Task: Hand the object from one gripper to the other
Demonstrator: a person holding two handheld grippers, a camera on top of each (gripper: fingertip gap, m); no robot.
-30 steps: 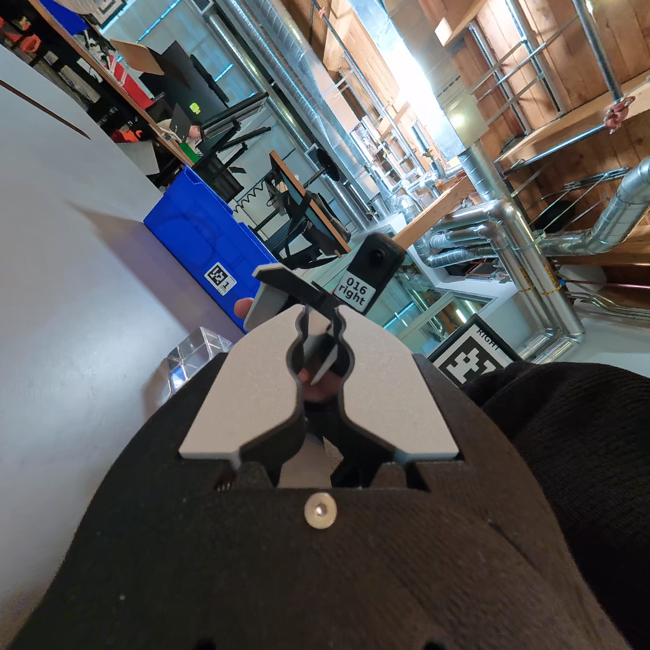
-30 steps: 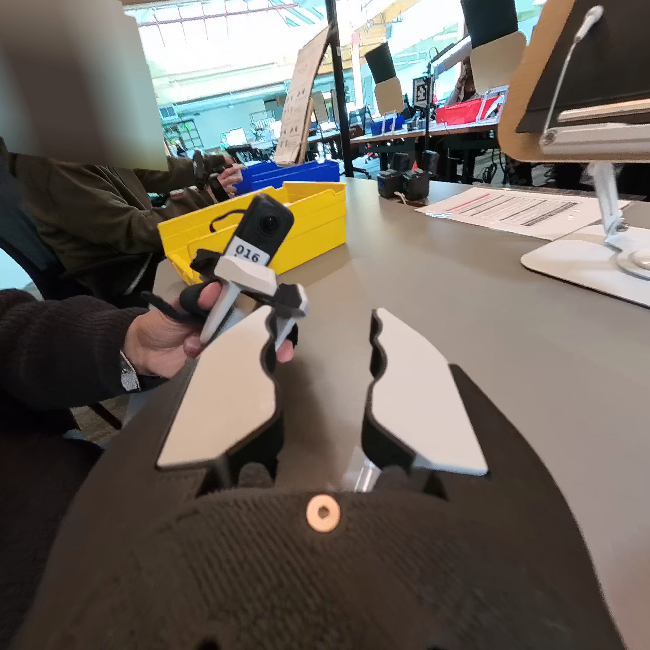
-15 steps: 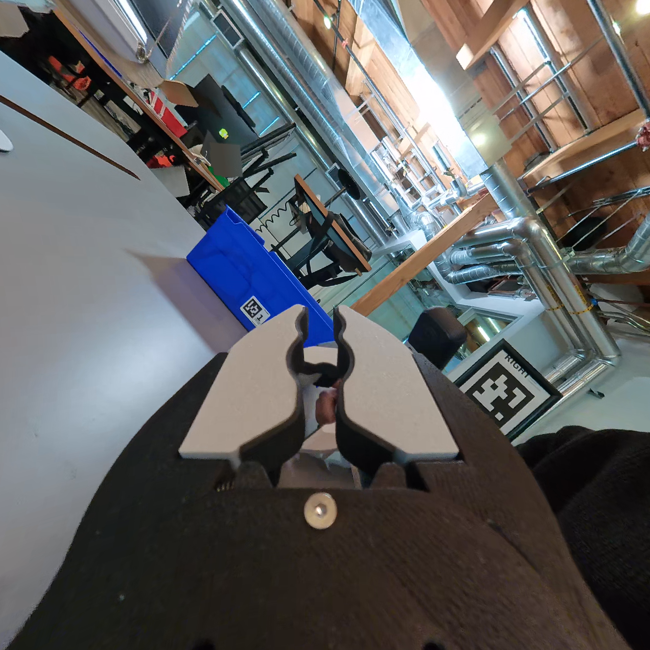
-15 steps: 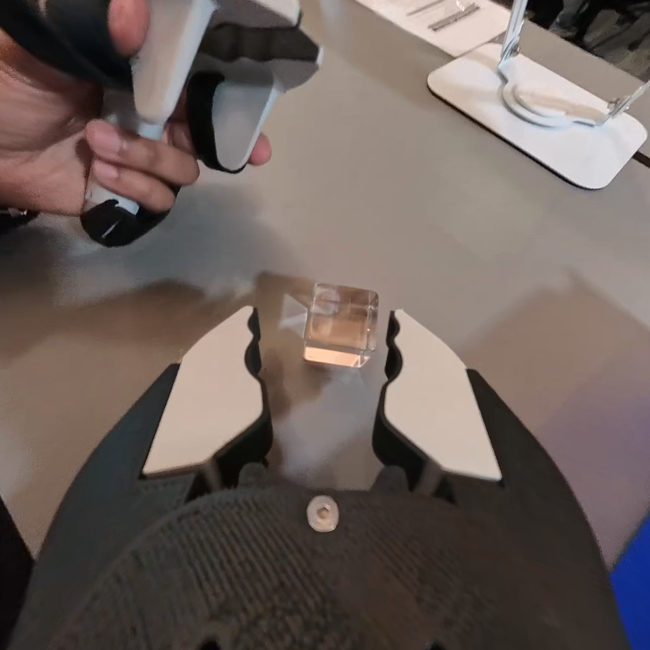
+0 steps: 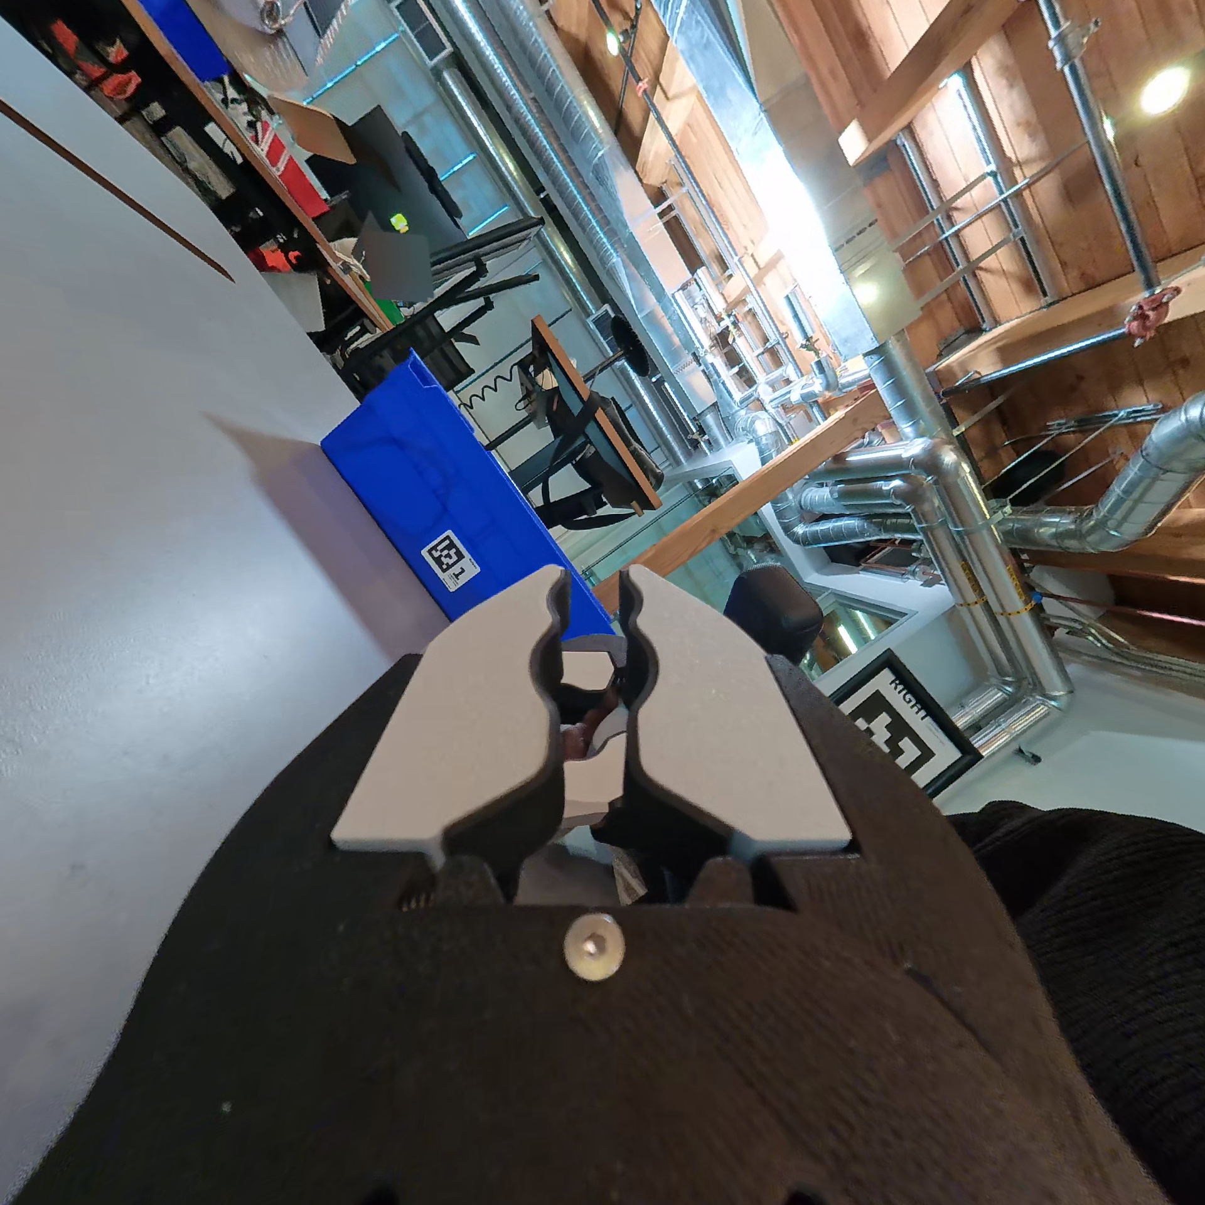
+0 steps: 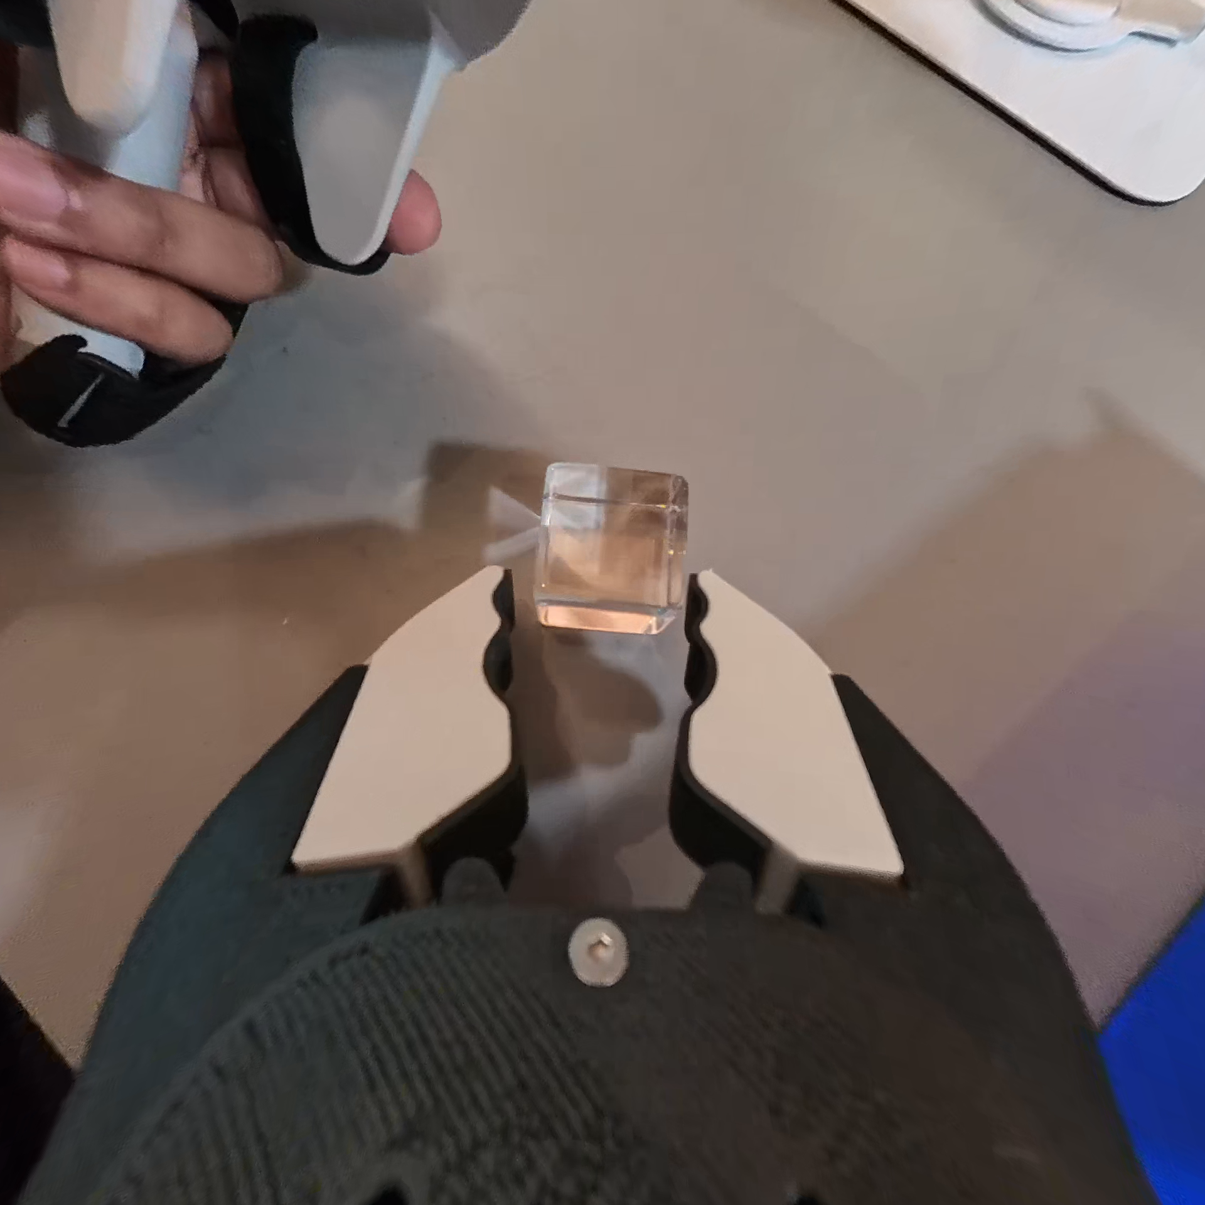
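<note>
A clear cube point(image 6: 613, 548) stands on the grey table point(image 6: 847, 326). My right gripper point(image 6: 603, 574) is open just above the table, with the cube between its two fingertips; I cannot tell if they touch it. My left gripper point(image 5: 592, 580) is shut with only a narrow slit between its jaws and holds nothing. It points up across the table, and the cube is hidden in its view. In the right wrist view a hand holds the left gripper point(image 6: 339, 130) at the upper left, up and left of the cube.
A blue bin point(image 5: 443, 495) stands on the table ahead of the left gripper; a blue corner point(image 6: 1160, 1043) shows at the lower right of the right wrist view. A white stand base point(image 6: 1043, 85) lies at the far right. The right gripper's marker plate point(image 5: 906, 724) shows in the left wrist view. The left gripper's tips are roughly 12 centimeters from the right gripper's.
My right gripper swung down over the table and closed in until the cube stood between its fingertips; its jaws narrowed a little. The left gripper stayed shut and shifted slightly.
</note>
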